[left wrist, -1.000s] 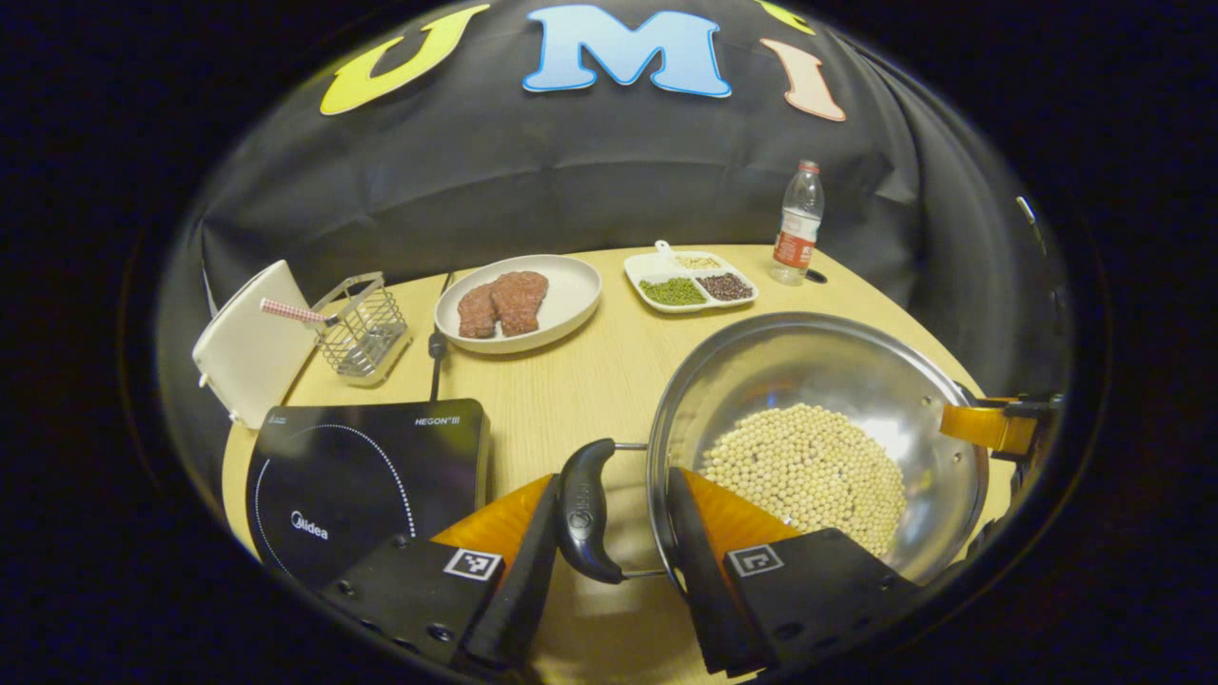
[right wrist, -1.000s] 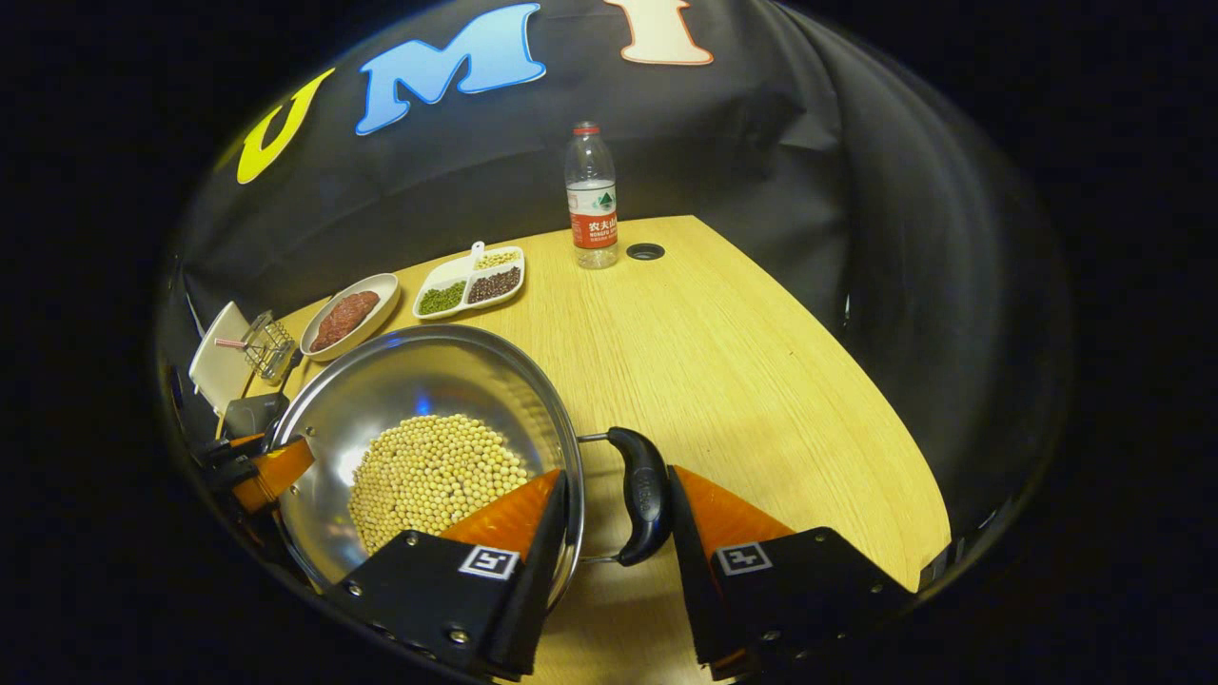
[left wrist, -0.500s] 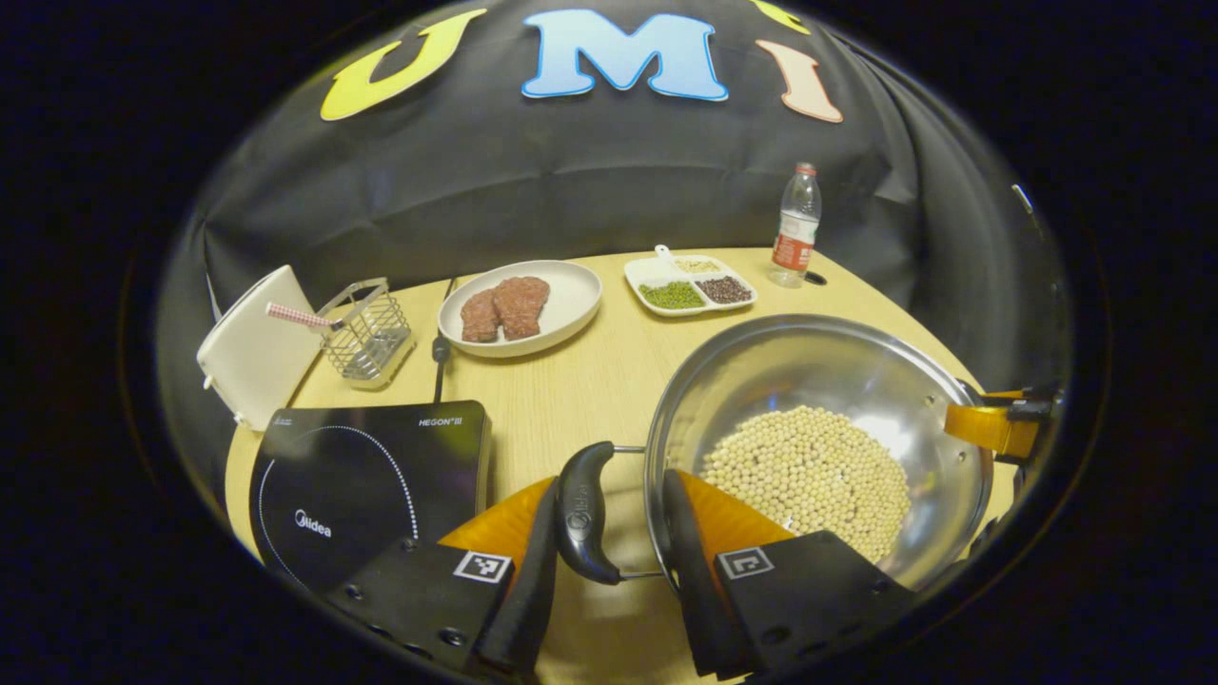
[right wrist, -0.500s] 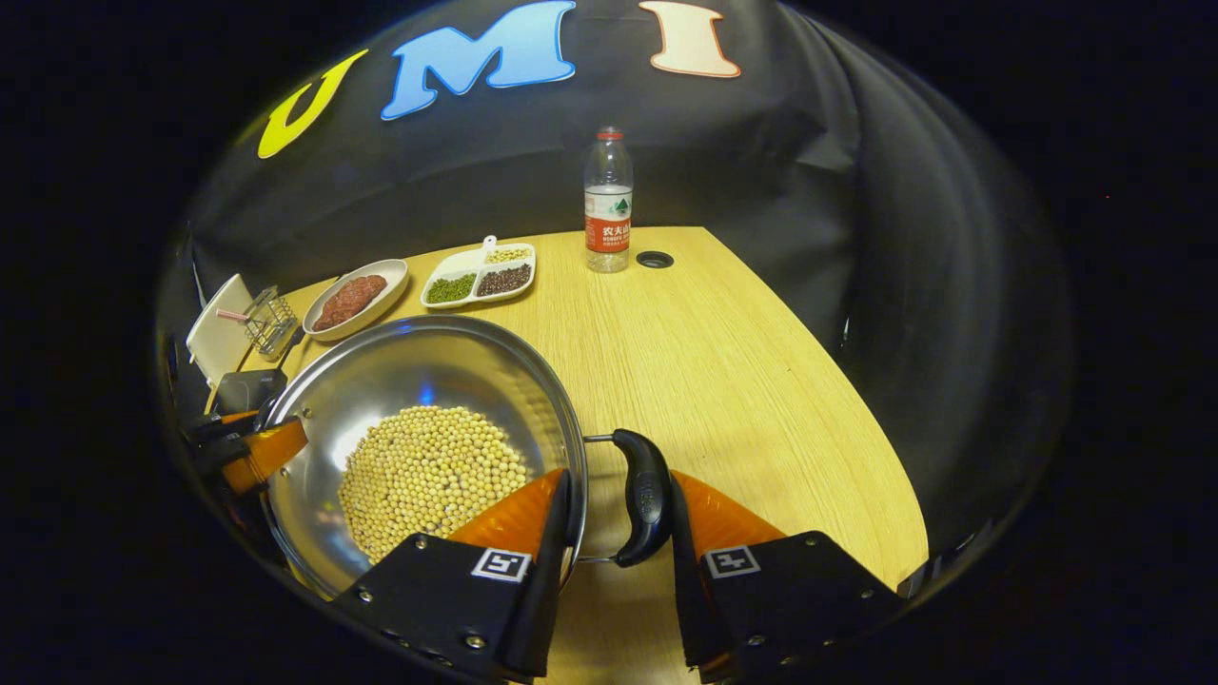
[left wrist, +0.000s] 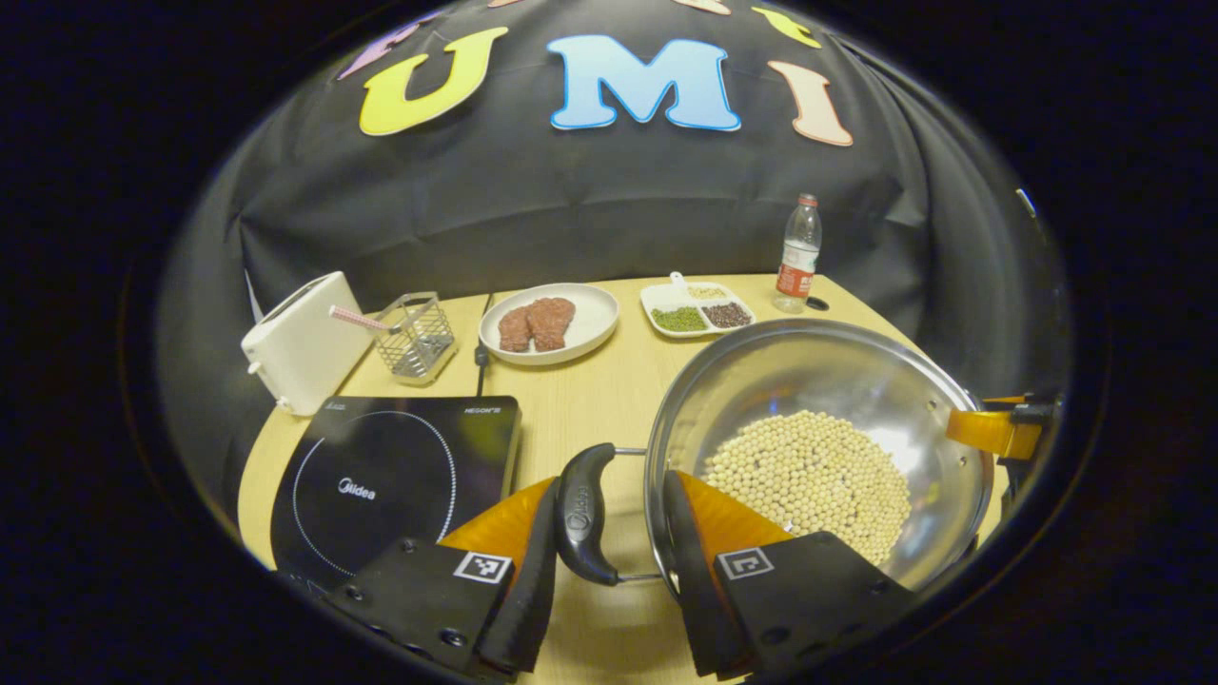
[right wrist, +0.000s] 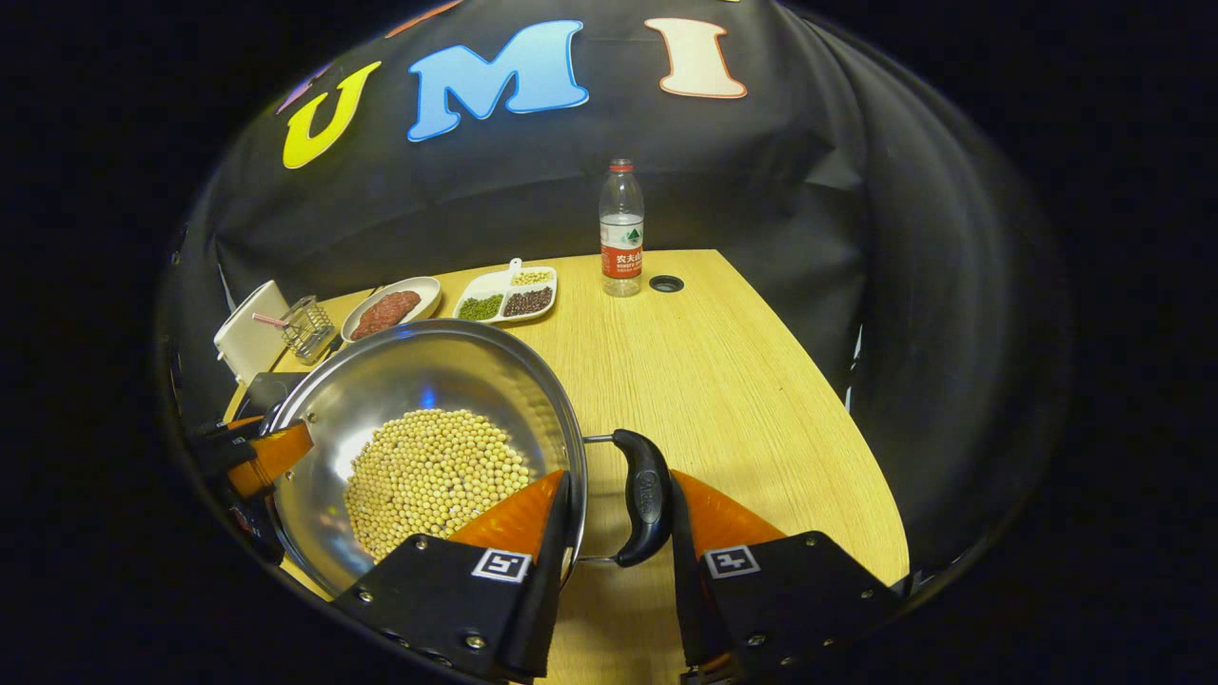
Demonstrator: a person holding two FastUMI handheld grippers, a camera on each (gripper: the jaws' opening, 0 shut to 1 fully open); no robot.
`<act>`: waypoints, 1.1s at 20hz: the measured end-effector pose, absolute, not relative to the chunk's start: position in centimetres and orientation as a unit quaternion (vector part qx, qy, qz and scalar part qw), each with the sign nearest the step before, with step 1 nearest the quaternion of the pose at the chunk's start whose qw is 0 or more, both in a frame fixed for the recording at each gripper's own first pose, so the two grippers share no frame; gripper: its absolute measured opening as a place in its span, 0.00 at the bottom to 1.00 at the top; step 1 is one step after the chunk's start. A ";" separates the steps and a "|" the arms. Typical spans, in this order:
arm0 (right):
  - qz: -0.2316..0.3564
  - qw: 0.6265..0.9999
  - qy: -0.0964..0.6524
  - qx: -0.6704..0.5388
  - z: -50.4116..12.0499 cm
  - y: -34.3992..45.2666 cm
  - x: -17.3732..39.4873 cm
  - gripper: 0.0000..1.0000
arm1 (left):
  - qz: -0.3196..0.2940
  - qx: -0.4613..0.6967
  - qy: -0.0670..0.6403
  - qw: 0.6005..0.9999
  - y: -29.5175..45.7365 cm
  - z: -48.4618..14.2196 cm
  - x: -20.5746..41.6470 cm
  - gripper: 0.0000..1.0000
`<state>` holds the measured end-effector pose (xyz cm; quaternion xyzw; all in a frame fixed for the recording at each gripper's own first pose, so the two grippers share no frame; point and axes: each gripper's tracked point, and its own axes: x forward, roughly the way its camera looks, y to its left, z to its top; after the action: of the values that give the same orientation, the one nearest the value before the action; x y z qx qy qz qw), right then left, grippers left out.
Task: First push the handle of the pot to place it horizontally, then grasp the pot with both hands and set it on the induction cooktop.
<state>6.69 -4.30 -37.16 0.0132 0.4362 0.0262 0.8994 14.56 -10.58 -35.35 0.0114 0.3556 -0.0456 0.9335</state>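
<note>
Both tongs, left (left wrist: 601,533) and right (right wrist: 618,518), clamp the pot (left wrist: 818,438) handles; it has risen, cooktop (left wrist: 390,480) left of them.

The cooktop (left wrist: 395,480) bears a white brand word, "Midea", inside its dotted ring. Small white lettering at its far corners is too blurred to read. Square black-and-white coded markers sit on each tool's fingers. The pot handles carry embossed marks, unreadable.
</note>
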 end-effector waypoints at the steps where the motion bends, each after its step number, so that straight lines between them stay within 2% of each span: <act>1: 0.034 0.900 0.435 0.013 -36.9 -4.3 6.4 0.52 | -0.040 0.014 0.352 0.935 -10.5 -34.8 13.8 0.64; 2: 0.041 0.900 0.434 0.013 -36.5 -4.3 6.2 0.52 | -0.033 0.014 0.349 0.937 -10.4 -34.3 13.3 0.68; 4: 0.048 0.901 0.431 0.011 -36.0 -4.2 6.0 0.52 | -0.025 0.013 0.345 0.938 -10.1 -33.5 12.1 0.60; 5: 0.049 0.901 0.430 0.011 -35.7 -4.0 5.9 0.52 | -0.023 0.012 0.345 0.938 -9.7 -33.4 11.8 0.60; 9: 0.045 0.904 0.425 0.008 -34.8 -2.5 5.1 0.52 | -0.026 0.009 0.338 0.941 -7.8 -32.6 11.3 0.68; 11: 0.043 0.905 0.423 0.006 -34.4 -1.2 4.7 0.52 | -0.030 0.007 0.337 0.941 -6.5 -32.5 11.3 0.60; 14: 0.039 0.905 0.423 0.008 -33.9 0.9 4.4 0.52 | -0.036 0.010 0.334 0.942 -4.0 -32.2 11.5 0.60; 16: 0.036 0.905 0.423 0.008 -33.6 2.6 4.2 0.52 | -0.038 0.010 0.333 0.942 -2.2 -32.1 11.6 0.68; 18: 0.035 0.907 0.421 0.009 -33.2 4.3 4.2 0.52 | -0.041 0.010 0.332 0.942 -0.4 -31.9 12.0 0.64; 19: 0.034 0.907 0.420 0.009 -33.1 5.1 4.1 0.52 | -0.042 0.011 0.331 0.943 0.5 -31.9 12.2 0.68; 20: 0.033 0.907 0.420 0.010 -33.1 5.9 4.3 0.52 | -0.043 0.011 0.331 0.943 1.5 -31.9 12.5 0.60; 22: 0.033 0.907 0.420 0.009 -33.0 7.6 4.4 0.52 | -0.044 0.011 0.330 0.943 3.3 -31.9 12.8 0.60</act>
<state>4.36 7.64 -32.97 0.0091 0.4199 0.0329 0.9069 12.78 3.33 -31.90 0.0106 0.3300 -0.0440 0.9429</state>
